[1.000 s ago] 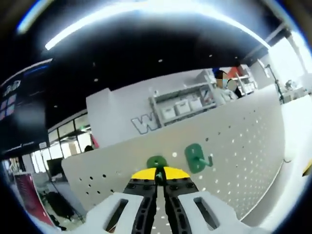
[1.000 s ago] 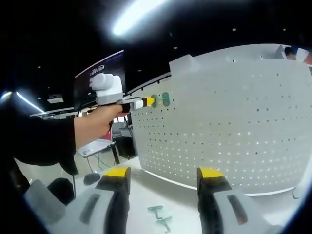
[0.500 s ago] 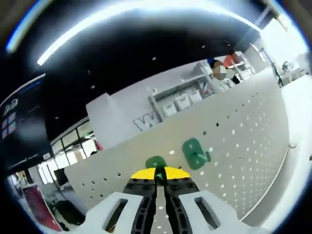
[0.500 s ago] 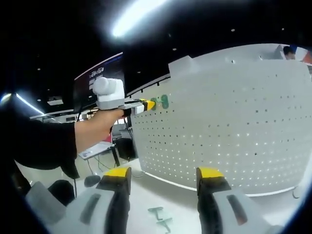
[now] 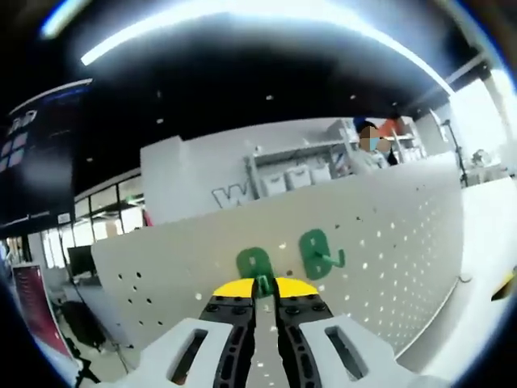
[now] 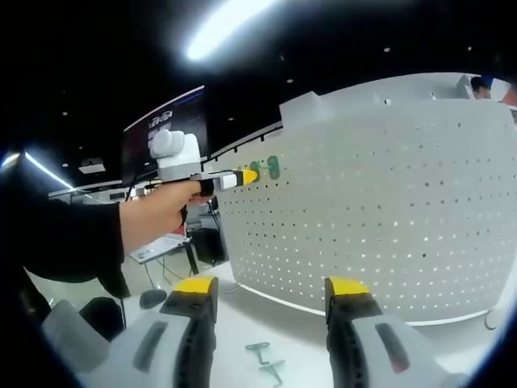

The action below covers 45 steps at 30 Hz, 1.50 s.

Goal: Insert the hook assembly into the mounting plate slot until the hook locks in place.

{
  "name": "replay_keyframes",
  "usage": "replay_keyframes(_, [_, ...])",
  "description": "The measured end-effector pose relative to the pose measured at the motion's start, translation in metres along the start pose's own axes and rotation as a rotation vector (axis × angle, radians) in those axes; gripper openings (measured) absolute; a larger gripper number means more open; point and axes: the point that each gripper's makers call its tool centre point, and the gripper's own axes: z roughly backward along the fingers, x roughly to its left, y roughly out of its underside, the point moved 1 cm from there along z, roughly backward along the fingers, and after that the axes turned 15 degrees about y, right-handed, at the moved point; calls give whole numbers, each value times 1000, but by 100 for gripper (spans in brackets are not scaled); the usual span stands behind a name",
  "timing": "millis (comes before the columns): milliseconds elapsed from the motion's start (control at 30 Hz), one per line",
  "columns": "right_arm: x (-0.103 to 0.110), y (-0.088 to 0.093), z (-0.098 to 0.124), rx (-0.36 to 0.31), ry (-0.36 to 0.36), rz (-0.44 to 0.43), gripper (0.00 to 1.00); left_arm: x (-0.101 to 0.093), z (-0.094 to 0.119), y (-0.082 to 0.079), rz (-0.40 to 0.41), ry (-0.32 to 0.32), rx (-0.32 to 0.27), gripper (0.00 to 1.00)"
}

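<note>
Left gripper (image 5: 264, 293): jaws clamped on green hook (image 5: 254, 264), pointing straight into pegboard (image 5: 388, 242). Right gripper (image 6: 270, 297): jaws apart, farther away, well below.

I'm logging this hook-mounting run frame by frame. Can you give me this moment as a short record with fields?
board: white pegboard, upright on a white table
mounted hook: green hook already on the board
held hook: second green hook at the board's face, beside the mounted one
left gripper: shut on the held hook
right gripper: open, low over the table, holding nothing
spare parts: green hooks lying on the table
lock state: cannot tell
</note>
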Motion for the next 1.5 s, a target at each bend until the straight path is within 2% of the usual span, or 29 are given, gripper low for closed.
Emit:
replay_keyframes(367, [3,2,0,6,-7,11,51,-12,12,0,11,32,-16,25])
replay_keyframes(700, [3,4,0,10,-6,21,51,-28,23,9,47,79,-2,40])
replay_keyframes(1033, [0,4,0,9,2,27,50,-44,51,14,91,117,-16,53])
replay_keyframes(1333, [-4,8,-1,18,17,34,50,-53,82,26,133,135,-24,56])
replay_keyframes(1500, [-5,10,-2,26,20,41,50,-57,94,38,151,138,-15,56])
